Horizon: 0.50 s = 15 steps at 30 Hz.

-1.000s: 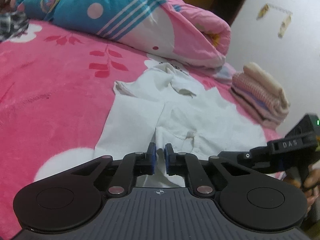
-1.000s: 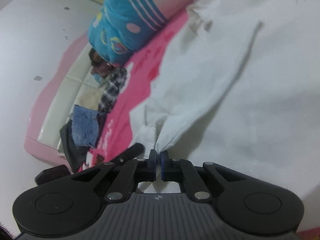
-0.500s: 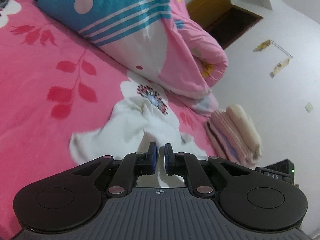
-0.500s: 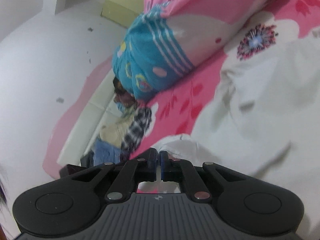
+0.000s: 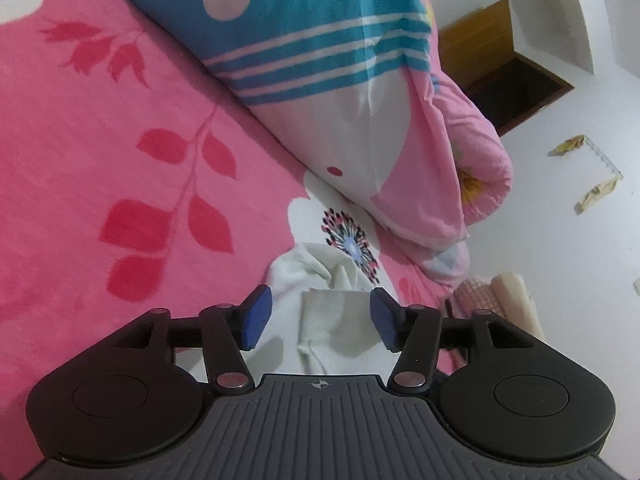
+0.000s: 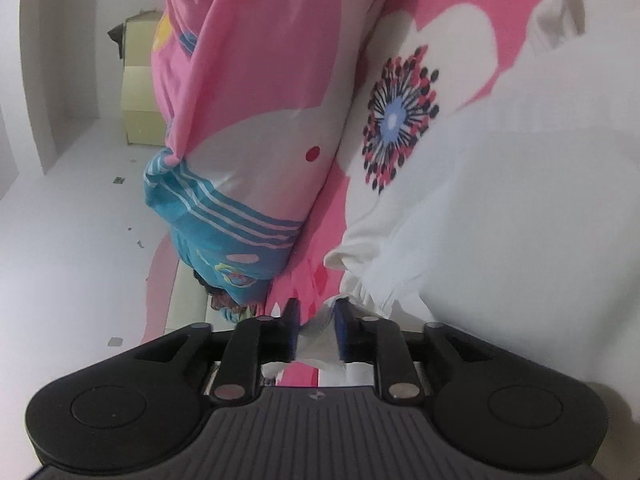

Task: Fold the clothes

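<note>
Here both claws are opening: the left claw (image 5: 316,318) and right claw (image 6: 316,330) release the white cotton garment (image 5: 336,316) onto the pink flowered bed (image 5: 120,160); this fold seems laid, more folding probably remains.

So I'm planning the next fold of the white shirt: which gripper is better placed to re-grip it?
Probably the right gripper: its opening jaws closely flank a white shirt edge. The left gripper is opening wider, pads clear of the cloth.
</note>
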Each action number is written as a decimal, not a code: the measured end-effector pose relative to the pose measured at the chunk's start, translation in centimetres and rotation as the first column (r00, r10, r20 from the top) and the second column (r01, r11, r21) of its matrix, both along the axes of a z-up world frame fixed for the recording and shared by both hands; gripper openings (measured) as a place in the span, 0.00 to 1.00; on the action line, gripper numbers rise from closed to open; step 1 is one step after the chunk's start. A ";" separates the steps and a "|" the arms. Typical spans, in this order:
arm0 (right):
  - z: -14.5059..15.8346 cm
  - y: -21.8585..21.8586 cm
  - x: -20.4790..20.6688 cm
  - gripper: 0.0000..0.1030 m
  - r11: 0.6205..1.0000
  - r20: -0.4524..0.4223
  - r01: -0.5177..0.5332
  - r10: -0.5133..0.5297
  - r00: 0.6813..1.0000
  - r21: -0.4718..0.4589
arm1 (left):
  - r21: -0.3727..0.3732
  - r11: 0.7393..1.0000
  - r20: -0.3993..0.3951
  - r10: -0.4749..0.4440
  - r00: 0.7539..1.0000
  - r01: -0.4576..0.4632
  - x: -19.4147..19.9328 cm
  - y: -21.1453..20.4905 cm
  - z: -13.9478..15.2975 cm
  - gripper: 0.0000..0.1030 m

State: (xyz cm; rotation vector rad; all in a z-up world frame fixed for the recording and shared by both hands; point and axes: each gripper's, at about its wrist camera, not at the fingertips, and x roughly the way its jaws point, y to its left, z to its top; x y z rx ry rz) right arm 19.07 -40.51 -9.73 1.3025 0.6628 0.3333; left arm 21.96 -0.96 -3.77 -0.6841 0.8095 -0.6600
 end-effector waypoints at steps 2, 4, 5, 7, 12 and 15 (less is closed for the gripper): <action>0.2 0.0 0.3 0.37 1.000 0.012 -0.024 0.024 1.000 -0.014 | 0.015 1.000 0.016 -0.008 1.000 0.008 -0.5 0.1 0.2 0.54; 0.6 0.5 1.0 0.42 0.997 0.004 -0.068 0.068 0.998 -0.039 | 0.026 0.999 0.027 -0.020 0.999 0.020 -1.0 0.2 0.2 0.55; 0.9 0.8 1.3 0.43 0.995 0.000 -0.089 0.089 0.996 -0.053 | 0.030 0.999 0.032 -0.027 0.999 0.026 -1.3 0.2 0.3 0.55; 1.7 1.4 1.9 0.43 0.987 -0.011 -0.102 0.101 0.995 -0.125 | 0.043 0.999 0.045 -0.035 0.998 0.033 -2.0 0.3 0.3 0.55; 5.8 2.8 1.3 0.42 0.929 0.061 -0.112 0.142 0.988 -0.352 | 0.083 0.995 0.116 -0.062 0.991 0.052 -3.5 0.5 0.6 0.55; 8.5 4.7 1.1 0.39 0.787 0.054 -0.126 0.198 0.979 -0.604 | 0.134 0.989 0.171 -0.087 0.981 0.065 -4.2 0.2 0.7 0.55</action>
